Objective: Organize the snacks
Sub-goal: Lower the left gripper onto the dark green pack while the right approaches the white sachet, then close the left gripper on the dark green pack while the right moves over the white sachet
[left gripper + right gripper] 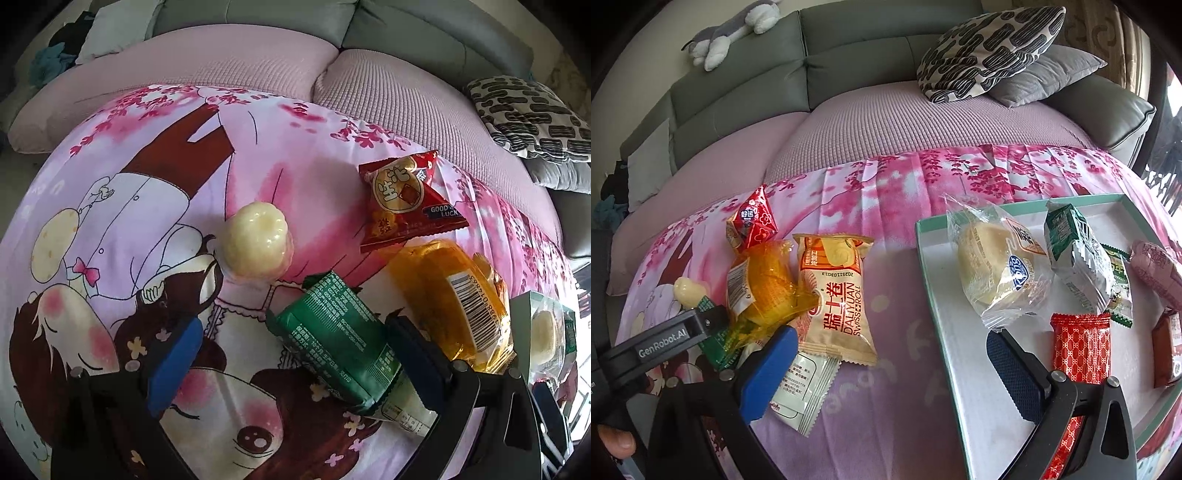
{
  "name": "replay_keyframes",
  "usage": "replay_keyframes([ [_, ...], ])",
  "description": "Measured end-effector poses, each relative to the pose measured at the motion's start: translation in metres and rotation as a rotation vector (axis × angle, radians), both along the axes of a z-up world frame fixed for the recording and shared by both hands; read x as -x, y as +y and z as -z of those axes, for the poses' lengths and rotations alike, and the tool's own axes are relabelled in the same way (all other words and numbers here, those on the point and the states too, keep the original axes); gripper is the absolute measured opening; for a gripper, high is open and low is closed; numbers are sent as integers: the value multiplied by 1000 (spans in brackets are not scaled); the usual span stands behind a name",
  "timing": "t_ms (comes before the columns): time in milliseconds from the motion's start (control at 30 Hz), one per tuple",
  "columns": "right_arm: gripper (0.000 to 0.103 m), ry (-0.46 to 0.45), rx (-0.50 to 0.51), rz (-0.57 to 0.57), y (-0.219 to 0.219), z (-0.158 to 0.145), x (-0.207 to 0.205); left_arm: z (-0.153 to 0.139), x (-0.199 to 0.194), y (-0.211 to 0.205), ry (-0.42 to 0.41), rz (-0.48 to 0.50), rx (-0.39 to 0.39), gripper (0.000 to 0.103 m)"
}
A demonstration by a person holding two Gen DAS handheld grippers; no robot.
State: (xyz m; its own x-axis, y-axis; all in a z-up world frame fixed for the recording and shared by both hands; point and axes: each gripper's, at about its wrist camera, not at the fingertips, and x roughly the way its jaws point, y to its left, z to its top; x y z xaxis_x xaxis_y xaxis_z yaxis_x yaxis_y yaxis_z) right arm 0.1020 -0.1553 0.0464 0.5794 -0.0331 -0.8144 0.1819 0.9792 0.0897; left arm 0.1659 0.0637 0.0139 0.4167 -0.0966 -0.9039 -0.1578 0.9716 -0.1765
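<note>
My left gripper (295, 332) is open low over the cartoon-print cloth, with a green snack packet (340, 339) lying between its blue pads, closer to the right one. Beyond it sit a pale yellow jelly cup (255, 243), a red packet (406, 199) and an orange packet (454, 302). My right gripper (890, 339) is open over bare cloth, with nothing between its fingers. A beige Swiss roll packet (838, 295) and a white packet (801, 387) lie at its left finger. A white tray with a teal rim (955, 354) on the right holds several wrapped snacks.
The tray holds a clear-wrapped bun (997, 266), a green-silver packet (1075, 254) and a red patterned packet (1078, 350). The cloth covers a purple sofa seat (886, 122). A patterned pillow (990, 48) and a plush toy (731, 33) rest behind.
</note>
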Motion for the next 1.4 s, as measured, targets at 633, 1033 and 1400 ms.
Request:
replay_keyframes([
  [633,103,10,-10,-8,1,1,1,-2,5,8,-9,-22,10,51],
  [1033,103,25,-8,-58,11,4,3,-4,28,9,-9,3,-22,42],
  [1400,103,19,16,-80,24,2,13,0,60,22,9,-7,-18,41],
])
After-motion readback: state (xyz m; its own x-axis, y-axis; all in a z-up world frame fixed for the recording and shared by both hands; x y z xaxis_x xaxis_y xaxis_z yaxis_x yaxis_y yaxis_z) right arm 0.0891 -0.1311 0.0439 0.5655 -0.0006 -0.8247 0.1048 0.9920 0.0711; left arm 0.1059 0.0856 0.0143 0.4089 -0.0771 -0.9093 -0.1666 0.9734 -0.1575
